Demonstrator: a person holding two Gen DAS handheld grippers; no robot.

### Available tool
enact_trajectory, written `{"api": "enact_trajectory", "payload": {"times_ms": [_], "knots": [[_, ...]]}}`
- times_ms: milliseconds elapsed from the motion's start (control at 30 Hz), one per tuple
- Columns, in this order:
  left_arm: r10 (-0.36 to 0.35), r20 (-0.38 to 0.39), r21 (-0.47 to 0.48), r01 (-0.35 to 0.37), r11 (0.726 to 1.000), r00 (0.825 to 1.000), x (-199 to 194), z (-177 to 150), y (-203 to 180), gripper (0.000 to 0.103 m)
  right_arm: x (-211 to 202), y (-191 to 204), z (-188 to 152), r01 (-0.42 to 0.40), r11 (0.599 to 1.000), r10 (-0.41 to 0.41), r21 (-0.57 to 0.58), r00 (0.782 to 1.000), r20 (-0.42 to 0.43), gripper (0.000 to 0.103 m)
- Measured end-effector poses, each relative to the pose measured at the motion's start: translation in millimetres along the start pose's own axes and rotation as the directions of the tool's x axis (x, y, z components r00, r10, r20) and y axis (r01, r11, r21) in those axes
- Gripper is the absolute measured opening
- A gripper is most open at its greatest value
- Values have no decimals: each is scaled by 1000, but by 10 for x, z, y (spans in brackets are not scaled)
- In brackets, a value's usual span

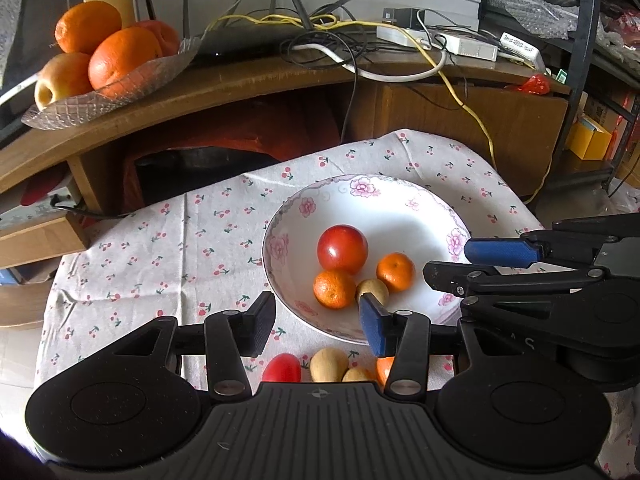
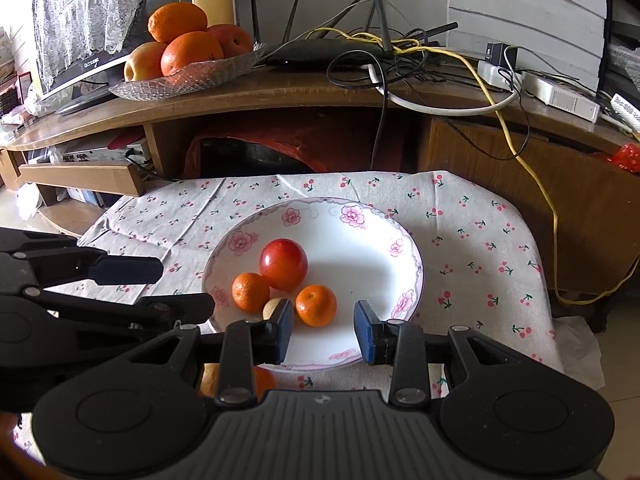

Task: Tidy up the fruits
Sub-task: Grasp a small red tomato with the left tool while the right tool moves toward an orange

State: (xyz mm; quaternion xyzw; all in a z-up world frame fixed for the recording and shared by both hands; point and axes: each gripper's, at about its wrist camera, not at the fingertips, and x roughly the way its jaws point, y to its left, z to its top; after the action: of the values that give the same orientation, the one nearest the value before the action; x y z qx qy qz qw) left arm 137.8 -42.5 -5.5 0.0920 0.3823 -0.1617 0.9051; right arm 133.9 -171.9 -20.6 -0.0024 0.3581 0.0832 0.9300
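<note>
Hovering over the near rim of the plate (image 2: 404, 276), both grippers have fingers spread wide, nothing held. Left gripper (image 1: 318, 326) sits over the plate's near-left edge; right gripper (image 2: 322, 330) is over the plate's near edge, its fingers above bare white plate.

Plate rests on a cherry-print cloth (image 2: 480, 240) covering the tabletop. In it: a tomato (image 2: 283, 264) at centre, two tangerines, one to its near left (image 2: 250, 292), one to its near right (image 2: 316, 305), and a small tan fruit (image 1: 374, 289) between the tangerines, touching both or nearly so, partly hidden by fingers.

Still off the plate, on the cloth at its near edge, seen in the left wrist view: a red fruit (image 1: 282, 368), two tan fruits (image 1: 328, 364) side by side, and an orange one (image 1: 384, 368), all partly hidden by the gripper body.

Behind, on a wooden shelf (image 2: 280, 88), a glass dish (image 2: 180, 82) holds oranges and apples.
</note>
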Motion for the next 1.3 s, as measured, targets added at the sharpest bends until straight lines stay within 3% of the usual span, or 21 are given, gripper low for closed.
{"api": "enact_trajectory", "payload": {"times_ms": [467, 1300], "knots": [[-4, -18, 8, 4, 1000, 1000, -199, -173, -17, 55, -167, 132, -165, -20, 1000, 20, -17, 999, -27, 34], [-70, -136, -12, 69, 998, 988, -177, -647, -142, 50, -198, 204, -631, -7, 999, 1, -34, 983, -182, 34]]}}
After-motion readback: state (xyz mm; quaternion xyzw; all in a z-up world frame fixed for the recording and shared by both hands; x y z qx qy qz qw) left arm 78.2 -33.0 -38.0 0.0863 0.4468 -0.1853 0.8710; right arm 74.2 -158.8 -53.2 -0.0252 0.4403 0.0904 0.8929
